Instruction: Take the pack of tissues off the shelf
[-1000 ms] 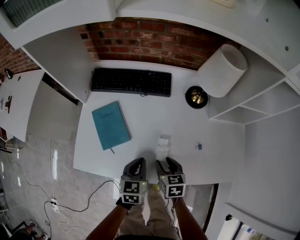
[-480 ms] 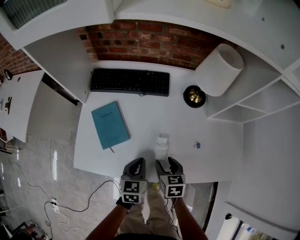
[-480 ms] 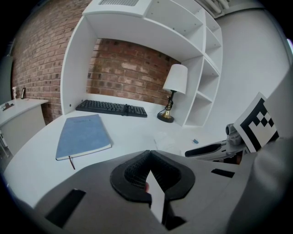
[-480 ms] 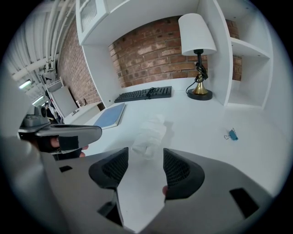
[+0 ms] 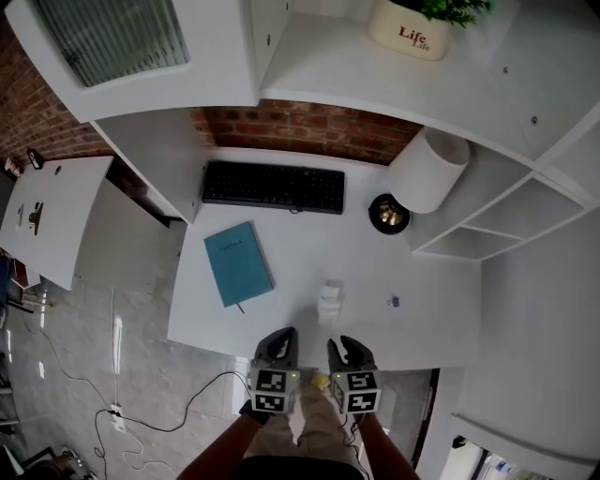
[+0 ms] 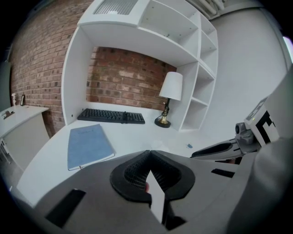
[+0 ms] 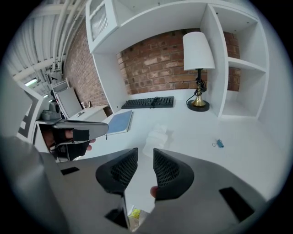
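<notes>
The white pack of tissues [image 5: 328, 302] [image 7: 158, 135] lies on the white desk [image 5: 422, 319], near its front edge and not on a shelf. Both grippers hover side by side just short of that edge, apart from the pack. My left gripper [image 5: 279, 339] [image 6: 149, 153] is shut, with its jaw tips meeting on nothing. My right gripper [image 5: 345, 345] [image 7: 145, 154] points at the pack. Its jaws have just been closing and now stand a narrow gap apart with nothing between them.
A black keyboard [image 5: 274, 187] lies by the brick wall, with a teal notebook [image 5: 239, 263] in front of it. A white-shaded lamp [image 5: 427, 172] and open shelf compartments [image 5: 487, 225] stand at the right. A small blue clip [image 5: 395, 301] lies right of the pack. A plant pot [image 5: 408, 28] sits on the top shelf.
Both grippers have risen and drawn back a little from the tissue pack. The right jaws have narrowed. The head view has tilted up and now shows the top shelf with the plant pot.
</notes>
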The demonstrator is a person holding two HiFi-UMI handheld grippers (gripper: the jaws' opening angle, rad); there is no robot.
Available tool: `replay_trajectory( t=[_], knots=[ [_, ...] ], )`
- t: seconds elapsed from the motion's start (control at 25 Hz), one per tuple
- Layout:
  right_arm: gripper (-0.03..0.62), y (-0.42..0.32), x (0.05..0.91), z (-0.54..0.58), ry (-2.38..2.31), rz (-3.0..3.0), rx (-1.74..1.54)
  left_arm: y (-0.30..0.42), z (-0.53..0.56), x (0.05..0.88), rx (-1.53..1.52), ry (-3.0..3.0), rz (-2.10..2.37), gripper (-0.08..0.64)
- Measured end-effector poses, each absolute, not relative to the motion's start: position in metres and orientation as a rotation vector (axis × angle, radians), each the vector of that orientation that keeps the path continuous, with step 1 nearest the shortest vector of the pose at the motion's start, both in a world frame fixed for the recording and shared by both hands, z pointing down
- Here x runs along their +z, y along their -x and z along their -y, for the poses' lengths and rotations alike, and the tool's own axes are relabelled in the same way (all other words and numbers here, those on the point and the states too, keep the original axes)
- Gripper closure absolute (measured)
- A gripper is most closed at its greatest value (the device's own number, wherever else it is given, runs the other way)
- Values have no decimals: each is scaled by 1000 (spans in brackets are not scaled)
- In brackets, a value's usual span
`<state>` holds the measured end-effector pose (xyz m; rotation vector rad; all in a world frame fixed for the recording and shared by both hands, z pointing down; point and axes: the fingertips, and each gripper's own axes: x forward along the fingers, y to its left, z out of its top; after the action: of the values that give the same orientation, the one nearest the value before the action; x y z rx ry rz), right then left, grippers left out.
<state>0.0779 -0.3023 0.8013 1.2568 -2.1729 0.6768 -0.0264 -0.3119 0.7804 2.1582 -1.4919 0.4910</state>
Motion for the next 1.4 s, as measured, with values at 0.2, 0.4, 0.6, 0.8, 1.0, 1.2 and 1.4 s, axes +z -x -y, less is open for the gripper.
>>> replay_trajectory(
  t=[0.2, 0.4, 0.6, 0.8, 1.0, 1.2, 1.4],
  knots=[
    [533, -90, 755, 294, -1359, 2196, 649, 37, 294, 748, 490, -2180, 1504, 541],
    [563, -109, 700, 302, -1489, 2204, 588, 49, 291, 706, 482, -2236, 1509, 541],
    [571, -127, 646, 304, -1597, 2216, 496, 50, 287, 675, 457, -2303, 1511, 541],
    [589, -139, 596, 320, -1745, 2257, 485, 45, 309, 640, 419, -2388, 1542, 541],
    [589, -140, 541, 331, -1759, 2319, 319, 50, 333, 576, 286, -2458, 1618, 541],
    [591, -142, 508, 320, -1792, 2342, 217, 81, 333, 524, 184, -2456, 1692, 543],
    [591, -159, 482, 317, -1854, 2334, 164, 110, 331, 493, 136, -2439, 1772, 543]
  ],
)
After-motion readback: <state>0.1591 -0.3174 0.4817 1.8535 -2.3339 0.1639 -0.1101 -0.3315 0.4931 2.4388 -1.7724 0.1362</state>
